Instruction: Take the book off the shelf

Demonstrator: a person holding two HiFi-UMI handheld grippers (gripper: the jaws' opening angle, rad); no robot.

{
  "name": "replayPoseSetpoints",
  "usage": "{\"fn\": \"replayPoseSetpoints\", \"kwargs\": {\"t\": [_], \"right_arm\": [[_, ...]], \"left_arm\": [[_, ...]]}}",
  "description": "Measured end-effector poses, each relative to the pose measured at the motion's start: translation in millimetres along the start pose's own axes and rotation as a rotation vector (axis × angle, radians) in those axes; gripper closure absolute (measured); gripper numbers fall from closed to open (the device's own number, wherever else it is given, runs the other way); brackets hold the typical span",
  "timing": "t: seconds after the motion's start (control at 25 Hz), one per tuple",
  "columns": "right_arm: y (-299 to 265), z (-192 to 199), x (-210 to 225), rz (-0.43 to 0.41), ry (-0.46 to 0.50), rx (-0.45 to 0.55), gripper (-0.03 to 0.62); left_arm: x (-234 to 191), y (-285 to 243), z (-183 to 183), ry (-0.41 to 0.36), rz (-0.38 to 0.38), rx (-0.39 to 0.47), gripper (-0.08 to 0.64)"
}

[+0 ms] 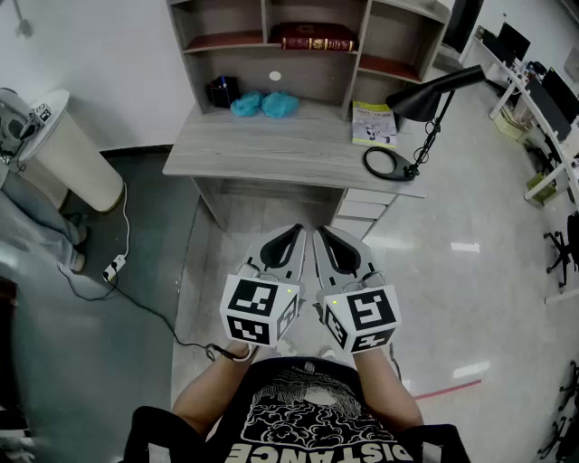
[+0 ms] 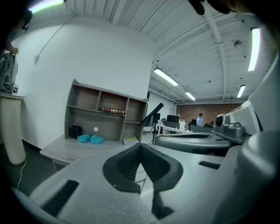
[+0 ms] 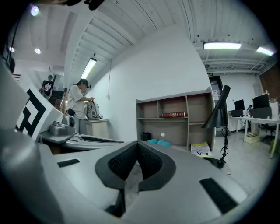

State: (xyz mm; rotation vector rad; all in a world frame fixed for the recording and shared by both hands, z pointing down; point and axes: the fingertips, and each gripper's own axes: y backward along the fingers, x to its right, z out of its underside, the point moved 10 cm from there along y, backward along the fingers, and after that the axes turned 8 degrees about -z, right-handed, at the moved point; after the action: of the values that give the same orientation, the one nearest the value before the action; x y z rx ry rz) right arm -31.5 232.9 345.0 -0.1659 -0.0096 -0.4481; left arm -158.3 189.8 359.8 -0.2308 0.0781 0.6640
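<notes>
Book (image 1: 316,38) lies crosswise, well ahead of left gripper (image 1: 291,233) and right gripper (image 1: 323,235), both pressed together, empty.

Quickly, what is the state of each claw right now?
Left claw: closed, holding nothing.
Right claw: closed, holding nothing.

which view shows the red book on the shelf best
The head view: the book lies flat in the middle compartment of the shelf, largest there. Both gripper views show only its small, distant spine.
</notes>
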Motion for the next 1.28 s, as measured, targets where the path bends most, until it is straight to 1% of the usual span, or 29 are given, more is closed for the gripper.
{"fn": "replayPoseSetpoints", "kwargs": {"t": [0.2,0.32,0.48,0.64,0.8,0.92,1.28], "right_arm": [[-7.7,1.0,-4.3,0.006,-0.008,-0.001,0.575],[-11.4,2.1,-4.0,0.010,-0.017,-0.001,0.575],[-17.2,3.7,3.6,0.017,-0.030,0.000,0.575],[-28.5,3.6,18.7,0.014,-0.043,0.005,0.575],[-46.4,2.1,43.4,0.000,-0.046,0.015,0.575],[-62.6,-0.2,67.0,-0.015,-0.047,0.025,0.575],[-115.8,-18.7,160.2,-0.088,-0.064,0.030,0.575]], "left_arm": [[-7.6,-1.4,1.0,-0.007,0.020,-0.002,0.552],[-11.8,-6.6,2.1,0.003,0.036,-0.013,0.552],[-15.4,-17.1,0.4,0.014,0.052,-0.016,0.552],[-20.0,-34.9,-2.1,0.023,0.052,-0.021,0.552],[-21.9,-62.5,-6.7,0.016,0.042,-0.020,0.552],[-23.8,-88.6,-11.6,0.016,0.022,-0.018,0.552],[-25.2,-182.1,-39.0,0.048,-0.059,-0.020,0.552]]}}
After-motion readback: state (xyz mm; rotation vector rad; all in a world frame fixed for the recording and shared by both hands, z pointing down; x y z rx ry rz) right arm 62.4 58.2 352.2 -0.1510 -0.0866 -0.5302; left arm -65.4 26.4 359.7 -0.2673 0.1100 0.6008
